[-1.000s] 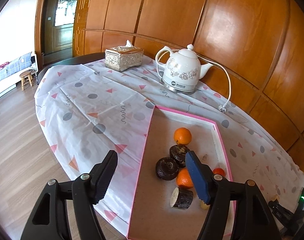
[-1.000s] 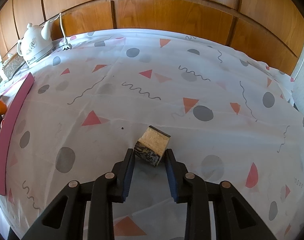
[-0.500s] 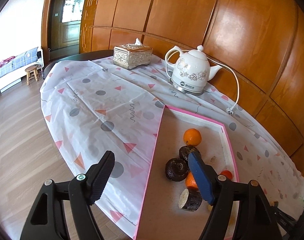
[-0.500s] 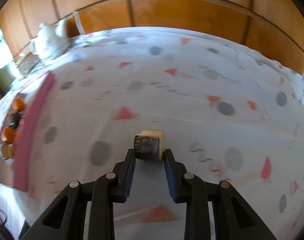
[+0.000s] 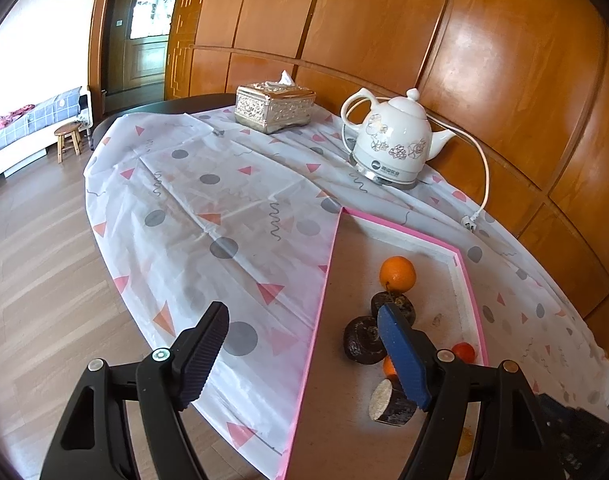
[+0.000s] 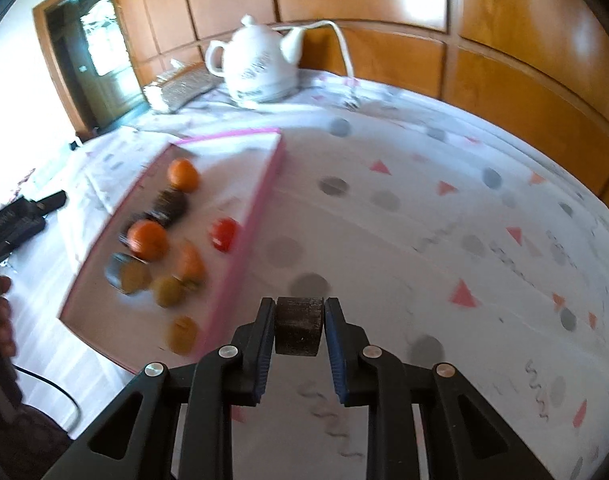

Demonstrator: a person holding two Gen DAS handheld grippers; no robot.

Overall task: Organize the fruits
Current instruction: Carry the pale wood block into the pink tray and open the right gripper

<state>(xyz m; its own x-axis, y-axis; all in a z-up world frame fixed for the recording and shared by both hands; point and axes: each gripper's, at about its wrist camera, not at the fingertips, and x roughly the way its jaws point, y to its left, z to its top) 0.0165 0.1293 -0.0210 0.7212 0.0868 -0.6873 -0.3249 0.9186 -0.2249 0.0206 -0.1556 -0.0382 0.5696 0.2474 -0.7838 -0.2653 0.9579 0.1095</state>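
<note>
Dark chunk (image 6: 297,326), rough brown rind, clamped in right gripper (image 6: 298,330)

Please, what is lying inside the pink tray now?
Inside the pink tray: an orange, two dark round fruits, a cut dark piece, a small red fruit. The left gripper hides part of another orange.

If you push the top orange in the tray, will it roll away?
Probably. The orange looks round, so a push would likely roll it. The tray has a raised pink rim that should stop it. It looks firm, not squishy.
</note>
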